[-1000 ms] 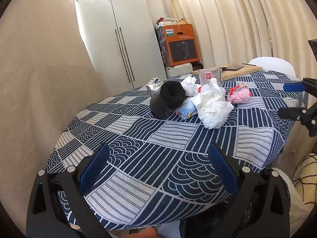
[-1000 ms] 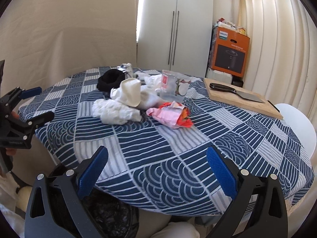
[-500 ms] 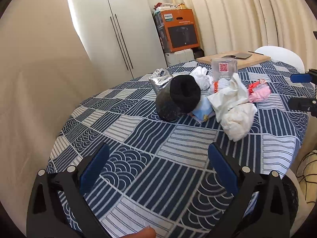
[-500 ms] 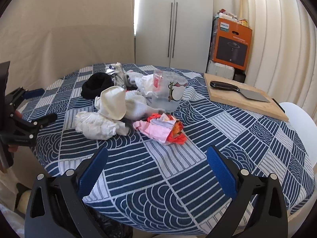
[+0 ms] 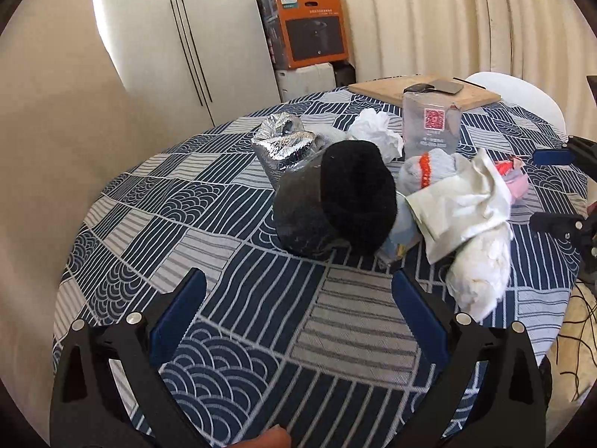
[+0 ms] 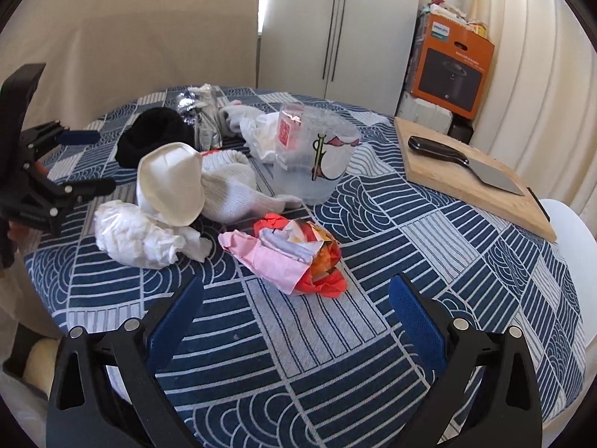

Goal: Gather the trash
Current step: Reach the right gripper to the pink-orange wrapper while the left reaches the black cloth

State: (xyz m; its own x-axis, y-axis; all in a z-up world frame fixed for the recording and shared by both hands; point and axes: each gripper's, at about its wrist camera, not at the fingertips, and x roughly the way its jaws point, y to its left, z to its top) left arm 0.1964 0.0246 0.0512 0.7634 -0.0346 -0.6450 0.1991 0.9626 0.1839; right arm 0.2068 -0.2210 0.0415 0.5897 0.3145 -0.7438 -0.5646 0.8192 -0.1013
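Observation:
Trash is heaped mid-table on a blue patterned cloth (image 5: pixel 231 298). A black sock (image 5: pixel 354 198) covers a dark plastic wad, beside a foil bag (image 5: pixel 283 145), white crumpled paper (image 5: pixel 474 283) and a clear plastic cup (image 5: pixel 429 130). My left gripper (image 5: pixel 298 291) hovers open just short of the black sock. In the right wrist view a pink and red wrapper (image 6: pixel 291 254) lies straight ahead of my open right gripper (image 6: pixel 296 295). White tissue (image 6: pixel 138 235), a white sock (image 6: pixel 227 183) and the plastic cup (image 6: pixel 317 156) lie behind it.
A wooden cutting board (image 6: pixel 470 175) with a cleaver (image 6: pixel 466 160) rests at the table's far right. A white chair (image 6: pixel 571 231) stands beside it. An orange box (image 6: pixel 451 63) and white cupboards (image 6: pixel 335 26) stand beyond. Cables (image 5: pixel 582 321) lie on the floor.
Both grippers have moved in over the table toward the heap. The trash looms larger in both views. Nothing was taken hold of.

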